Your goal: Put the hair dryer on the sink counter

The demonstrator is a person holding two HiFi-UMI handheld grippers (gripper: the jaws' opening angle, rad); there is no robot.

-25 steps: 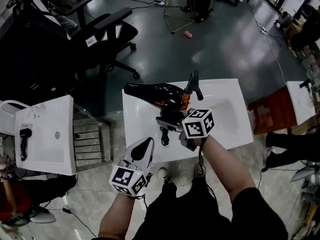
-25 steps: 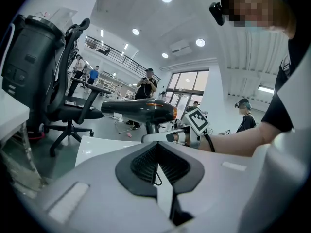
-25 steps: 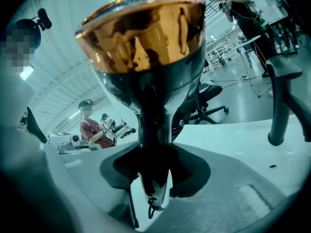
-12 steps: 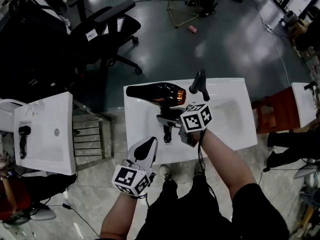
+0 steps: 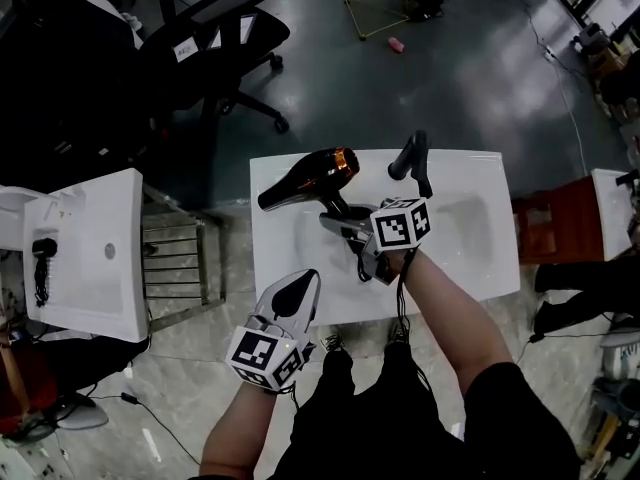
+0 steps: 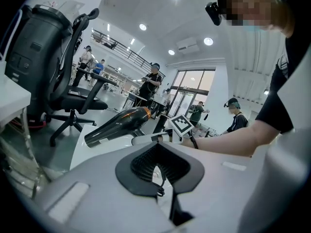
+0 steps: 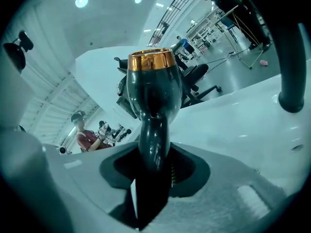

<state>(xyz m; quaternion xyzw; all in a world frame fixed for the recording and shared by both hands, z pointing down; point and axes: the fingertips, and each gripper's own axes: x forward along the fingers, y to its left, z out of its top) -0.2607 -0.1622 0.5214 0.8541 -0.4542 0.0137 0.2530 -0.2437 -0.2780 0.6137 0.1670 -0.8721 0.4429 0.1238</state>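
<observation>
The hair dryer (image 5: 305, 180) is black with a copper ring at one end of its barrel. My right gripper (image 5: 342, 226) is shut on its handle and holds it over the left half of the white sink counter (image 5: 285, 253). In the right gripper view the handle (image 7: 153, 144) runs up from between the jaws to the barrel (image 7: 154, 81). I cannot tell whether it touches the counter. My left gripper (image 5: 297, 290) hangs at the counter's near edge, shut and empty. In the left gripper view, my left gripper (image 6: 158, 171) points toward the dryer (image 6: 119, 126).
A black faucet (image 5: 412, 156) rises at the back of the counter beside the basin (image 5: 465, 218). A second white sink (image 5: 90, 258) with a dark dryer stands left, a metal rack (image 5: 180, 268) between. A black office chair (image 5: 215, 48) is behind, a red-brown stand (image 5: 550, 218) right.
The right gripper has rolled and sunk toward the counter. The dryer's barrel, level before, now slants with the copper end up and back. The left gripper has hardly moved.
</observation>
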